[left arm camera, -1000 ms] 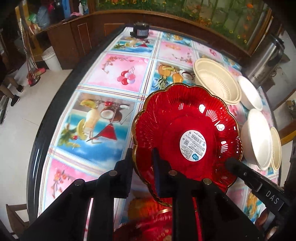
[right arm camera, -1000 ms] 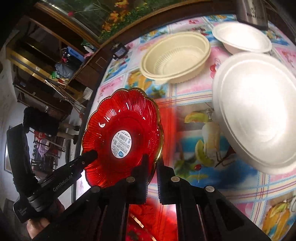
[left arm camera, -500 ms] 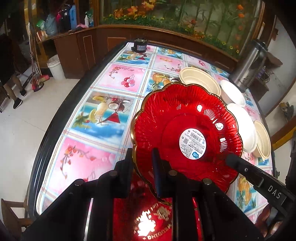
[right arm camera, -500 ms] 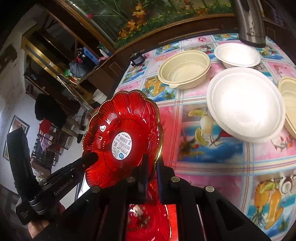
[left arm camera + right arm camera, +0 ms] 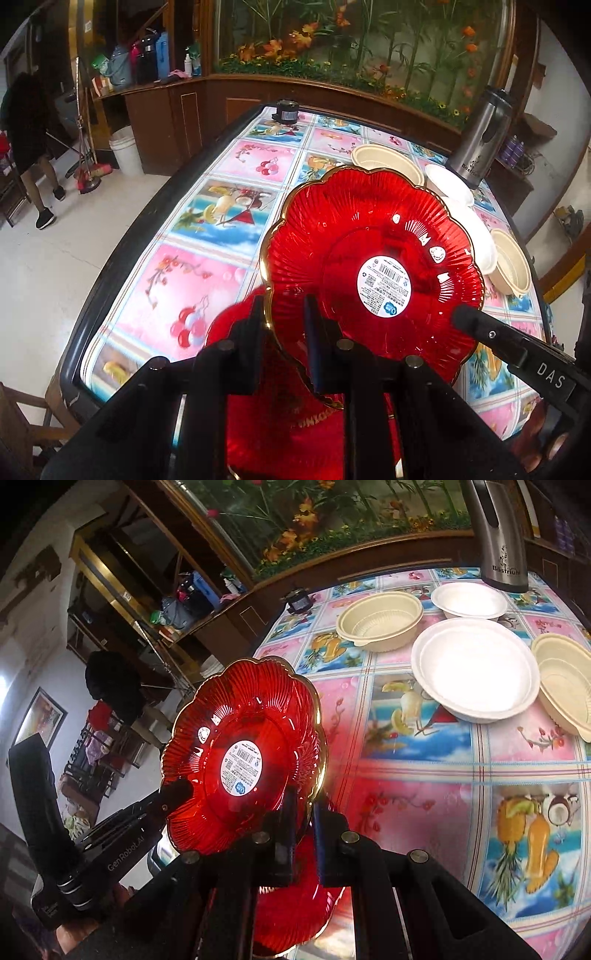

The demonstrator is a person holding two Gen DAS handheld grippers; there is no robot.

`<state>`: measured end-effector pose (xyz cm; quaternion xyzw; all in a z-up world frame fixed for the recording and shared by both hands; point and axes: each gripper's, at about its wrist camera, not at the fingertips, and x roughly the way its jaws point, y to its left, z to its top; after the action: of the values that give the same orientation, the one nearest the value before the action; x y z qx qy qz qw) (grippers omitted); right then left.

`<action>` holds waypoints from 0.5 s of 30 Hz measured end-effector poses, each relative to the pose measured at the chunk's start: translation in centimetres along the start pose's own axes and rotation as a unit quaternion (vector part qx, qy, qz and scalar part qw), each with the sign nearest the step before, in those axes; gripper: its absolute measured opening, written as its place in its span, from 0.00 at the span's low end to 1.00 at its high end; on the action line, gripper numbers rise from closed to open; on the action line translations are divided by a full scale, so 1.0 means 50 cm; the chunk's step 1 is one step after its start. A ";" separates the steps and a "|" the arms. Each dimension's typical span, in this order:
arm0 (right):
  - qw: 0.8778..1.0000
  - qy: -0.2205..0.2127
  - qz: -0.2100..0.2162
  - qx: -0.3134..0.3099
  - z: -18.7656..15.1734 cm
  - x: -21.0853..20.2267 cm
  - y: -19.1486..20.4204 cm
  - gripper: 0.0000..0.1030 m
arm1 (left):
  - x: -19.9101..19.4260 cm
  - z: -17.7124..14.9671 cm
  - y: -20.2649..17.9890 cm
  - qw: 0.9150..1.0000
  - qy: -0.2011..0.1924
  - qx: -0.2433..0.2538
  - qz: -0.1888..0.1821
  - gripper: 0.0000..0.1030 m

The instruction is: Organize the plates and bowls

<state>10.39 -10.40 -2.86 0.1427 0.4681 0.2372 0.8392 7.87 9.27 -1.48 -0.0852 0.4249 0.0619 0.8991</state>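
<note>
Red plate hangs tilted in the air, its left rim pinched by the left tool and its right rim by the right tool. A second red plate lies directly below on the counter. White and cream bowls stand well apart beyond, a steel flask behind them.

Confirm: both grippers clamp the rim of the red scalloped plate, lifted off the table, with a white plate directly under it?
Not quite. The dish under the red scalloped plate is a second red plate, not white, as the right wrist view shows. The rest holds: left gripper and right gripper both clamp its rim, lifted above the table.
</note>
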 end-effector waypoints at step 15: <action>1.000 0.020 0.005 -0.023 -0.082 -0.004 0.026 0.07 | -0.032 -0.094 0.025 1.000 -0.009 -0.011 0.024 0.17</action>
<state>6.45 -9.35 -4.27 0.1204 0.4787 0.2549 0.8315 3.09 9.48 -3.29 -0.0844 0.4182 0.0891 0.9000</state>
